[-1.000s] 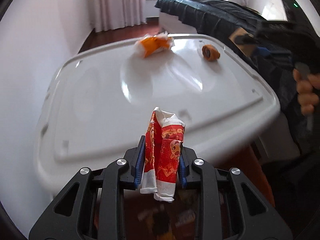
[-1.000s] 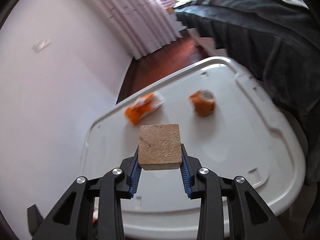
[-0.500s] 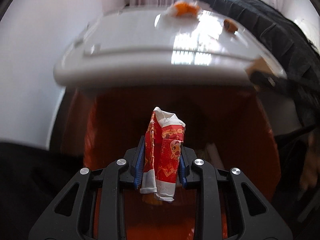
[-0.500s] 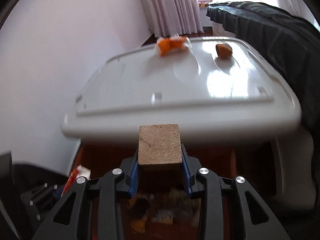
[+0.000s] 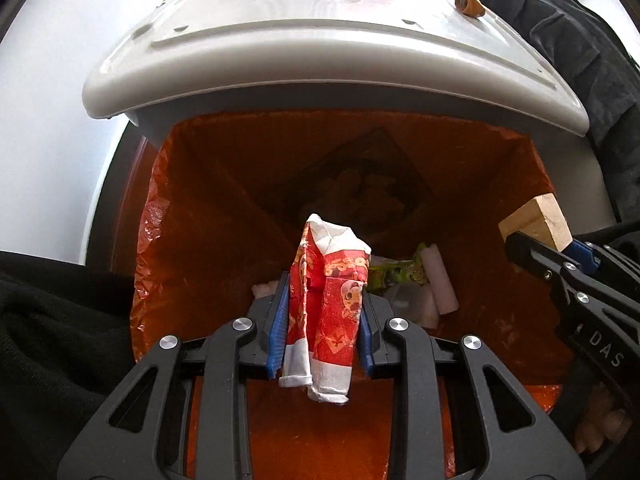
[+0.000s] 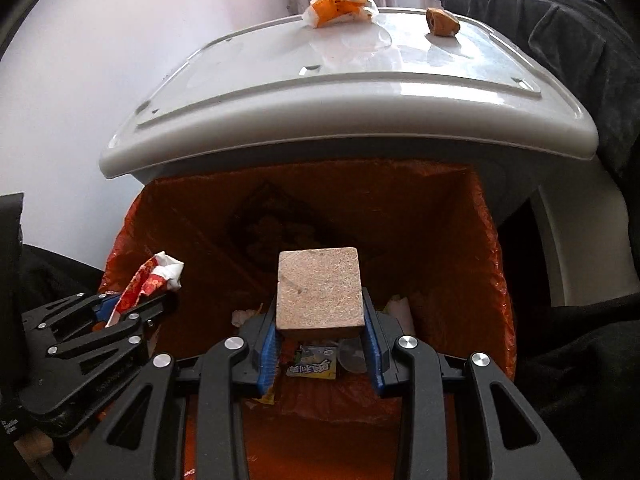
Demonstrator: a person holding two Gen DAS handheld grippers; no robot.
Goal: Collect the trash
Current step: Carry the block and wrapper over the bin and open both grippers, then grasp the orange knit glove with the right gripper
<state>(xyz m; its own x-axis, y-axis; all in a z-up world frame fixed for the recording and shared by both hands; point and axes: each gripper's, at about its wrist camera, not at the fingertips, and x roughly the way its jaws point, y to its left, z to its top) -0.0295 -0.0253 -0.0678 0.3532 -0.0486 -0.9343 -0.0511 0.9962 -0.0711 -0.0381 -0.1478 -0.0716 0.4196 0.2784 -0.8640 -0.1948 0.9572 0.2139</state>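
Note:
My left gripper (image 5: pixel 322 316) is shut on a crumpled red and white wrapper (image 5: pixel 326 300) and holds it over the open bin lined with an orange bag (image 5: pixel 192 208). My right gripper (image 6: pixel 320 340) is shut on a tan wooden block (image 6: pixel 320 292) over the same bin (image 6: pixel 472 248). The block also shows in the left wrist view (image 5: pixel 536 216), the wrapper in the right wrist view (image 6: pixel 154 280). An orange wrapper (image 6: pixel 340 10) and a small brown piece (image 6: pixel 442 22) lie on the white lid (image 6: pixel 320 80) at the back.
Several bits of trash (image 5: pixel 412 280) lie at the bottom of the bin. A white wall (image 6: pixel 100 60) stands to the left and a dark cloth-covered bed (image 6: pixel 560 20) to the right behind the lid.
Both grippers have dropped from above the white lid to in front of it, over the open orange-lined bin. Each still holds its item.

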